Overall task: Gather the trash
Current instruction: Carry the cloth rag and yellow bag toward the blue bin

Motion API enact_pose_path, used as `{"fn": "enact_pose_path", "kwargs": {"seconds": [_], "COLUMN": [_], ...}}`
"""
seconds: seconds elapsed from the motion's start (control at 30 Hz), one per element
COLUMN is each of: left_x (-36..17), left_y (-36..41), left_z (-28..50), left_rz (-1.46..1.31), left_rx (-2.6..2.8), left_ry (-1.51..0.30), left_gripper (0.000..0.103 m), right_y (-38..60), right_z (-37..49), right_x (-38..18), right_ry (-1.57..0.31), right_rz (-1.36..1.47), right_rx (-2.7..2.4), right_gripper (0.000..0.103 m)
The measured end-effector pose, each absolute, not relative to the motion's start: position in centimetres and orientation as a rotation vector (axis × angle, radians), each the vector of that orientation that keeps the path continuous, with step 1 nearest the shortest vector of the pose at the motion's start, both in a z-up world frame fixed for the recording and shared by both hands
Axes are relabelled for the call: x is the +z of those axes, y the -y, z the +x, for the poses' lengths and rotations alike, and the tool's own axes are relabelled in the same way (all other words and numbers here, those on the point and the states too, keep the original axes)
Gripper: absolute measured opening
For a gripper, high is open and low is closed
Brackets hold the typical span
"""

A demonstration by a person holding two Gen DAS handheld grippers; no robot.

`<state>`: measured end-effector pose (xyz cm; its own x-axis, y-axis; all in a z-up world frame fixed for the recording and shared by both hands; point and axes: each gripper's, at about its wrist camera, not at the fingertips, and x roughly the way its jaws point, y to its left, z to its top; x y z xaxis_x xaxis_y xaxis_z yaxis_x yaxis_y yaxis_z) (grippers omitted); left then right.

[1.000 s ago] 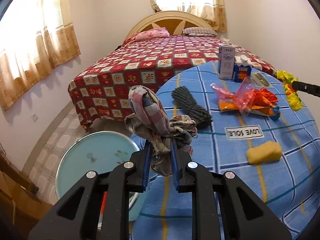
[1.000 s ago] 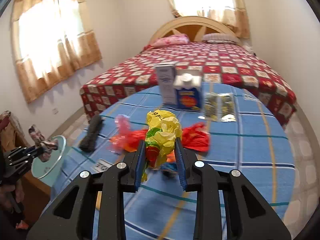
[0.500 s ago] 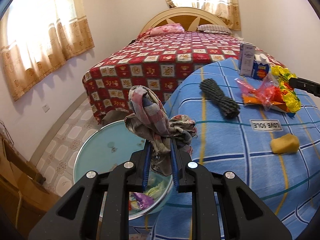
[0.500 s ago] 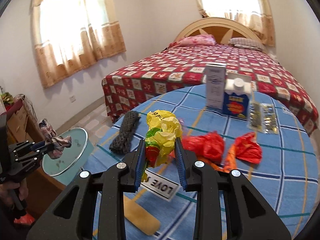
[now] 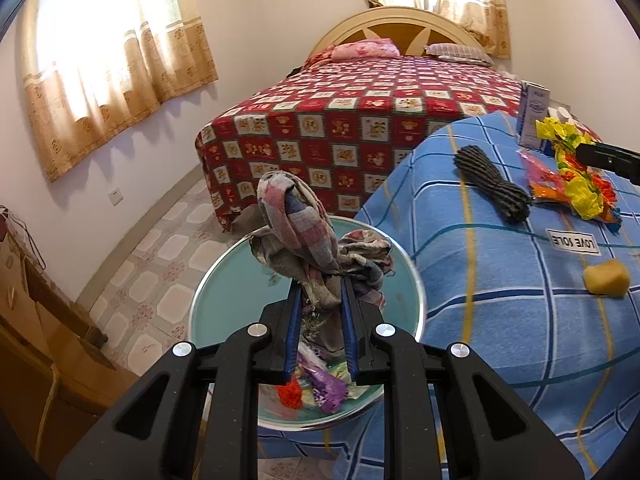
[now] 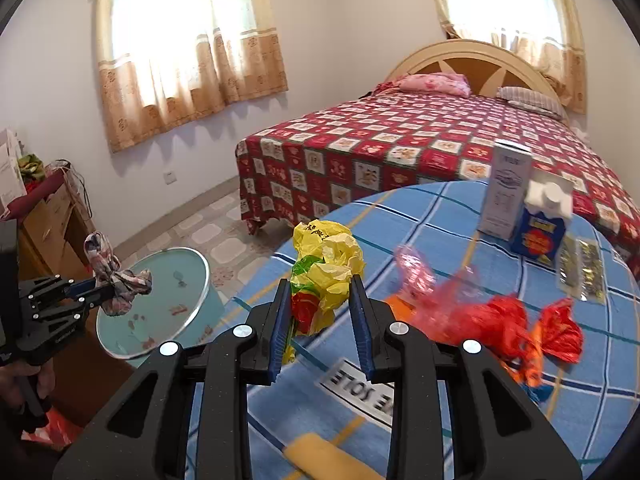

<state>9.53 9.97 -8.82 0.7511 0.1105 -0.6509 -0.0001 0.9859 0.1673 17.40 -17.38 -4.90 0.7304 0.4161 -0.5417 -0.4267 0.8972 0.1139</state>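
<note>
My left gripper (image 5: pixel 320 292) is shut on a crumpled checked rag (image 5: pixel 304 236) and holds it over the round teal trash bin (image 5: pixel 224 280), which has coloured scraps inside. The rag (image 6: pixel 116 280) and bin (image 6: pixel 176 280) also show at the left of the right wrist view. My right gripper (image 6: pixel 320 284) is shut on a crumpled yellow plastic bag (image 6: pixel 324 264), held above the left part of the blue checked table (image 6: pixel 440 216). That bag (image 5: pixel 576 176) also shows at the right of the left wrist view.
On the table lie red and orange wrappers (image 6: pixel 500 320), a dark rope bundle (image 5: pixel 492 180), a yellow sponge (image 5: pixel 606 276), a white label (image 5: pixel 572 242), two cartons (image 6: pixel 520 208) and foil sachets (image 6: pixel 580 268). A red-quilted bed (image 5: pixel 360 120) stands behind. A wooden cabinet (image 5: pixel 36 340) is at left.
My left gripper has carried the rag leftward off the table to above the bin. My right gripper has moved left across the table with the yellow bag.
</note>
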Motion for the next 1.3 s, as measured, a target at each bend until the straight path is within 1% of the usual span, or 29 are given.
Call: {"fn": "enact_pose_path", "kwargs": {"seconds": [0.6,1.3], "left_x": [-8.8,-8.6], "left_y": [-14.6,-17.7], "left_z": [9.2,9.1], "left_rz": [0.134,0.117], "left_rx": [0.168,0.248], "left_ry": [-0.737,-0.743], "left_gripper": [0.018,0.019], "right_y": [10.1,4.0], "right_z": [19.0,20.3], "right_x": [-5.2,-6.3], "right_ry": [-0.59,-0.623], "right_rz": [-0.108,-0.166], "right_rx": [0.564,0.643], "right_gripper": [0.03,0.03]}}
